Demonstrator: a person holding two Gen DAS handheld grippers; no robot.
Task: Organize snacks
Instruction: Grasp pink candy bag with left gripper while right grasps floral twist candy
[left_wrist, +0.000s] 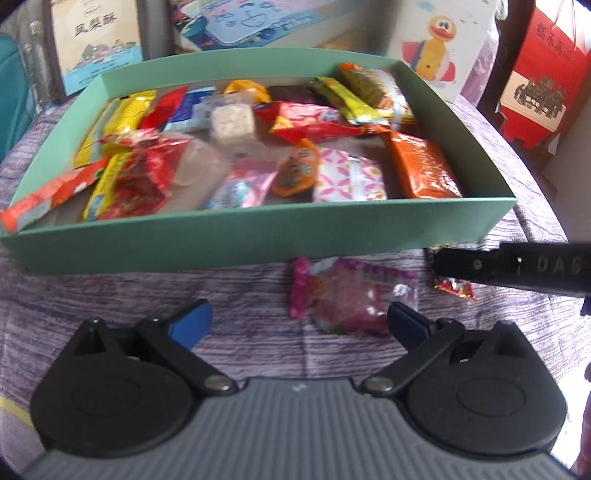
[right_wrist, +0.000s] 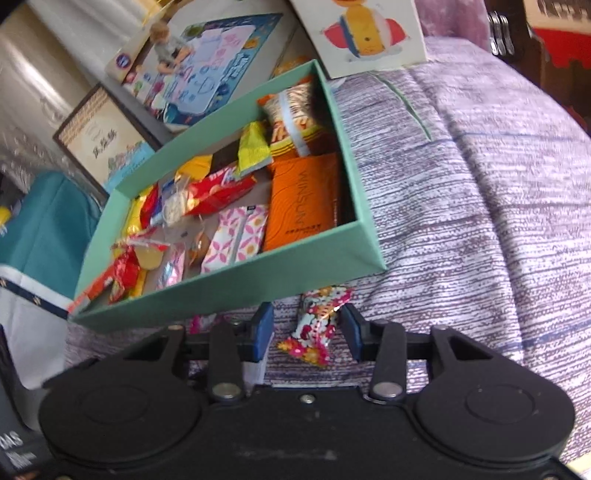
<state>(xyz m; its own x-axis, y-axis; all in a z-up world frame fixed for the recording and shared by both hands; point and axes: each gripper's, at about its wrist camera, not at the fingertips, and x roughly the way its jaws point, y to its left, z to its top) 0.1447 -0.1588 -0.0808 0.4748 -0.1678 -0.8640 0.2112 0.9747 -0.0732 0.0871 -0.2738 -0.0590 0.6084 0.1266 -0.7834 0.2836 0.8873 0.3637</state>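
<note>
A green box (left_wrist: 258, 240) full of mixed snack packets stands on a purple streaked cloth (left_wrist: 240, 295). In front of its near wall lies a pink clear-wrapped snack (left_wrist: 347, 295), just ahead of my left gripper (left_wrist: 299, 321), which is open wide; its right finger (left_wrist: 406, 325) is at the packet's edge. My right gripper (right_wrist: 308, 332) straddles a small floral-wrapped candy (right_wrist: 314, 328) on the cloth by the green box's (right_wrist: 236, 284) near corner. A gap shows between each blue pad and the wrapper. In the left wrist view the right gripper (left_wrist: 437, 266) reaches in from the right above that candy (left_wrist: 456, 288).
Printed cartons lean behind the box: a blue toy box (left_wrist: 251, 22), a duck-print box (left_wrist: 439, 44), a framed pastry box (left_wrist: 96, 44). A red carton (left_wrist: 535, 74) stands at the right and a teal bag (right_wrist: 48, 218) at the left. Bare cloth (right_wrist: 461, 221) stretches right of the box.
</note>
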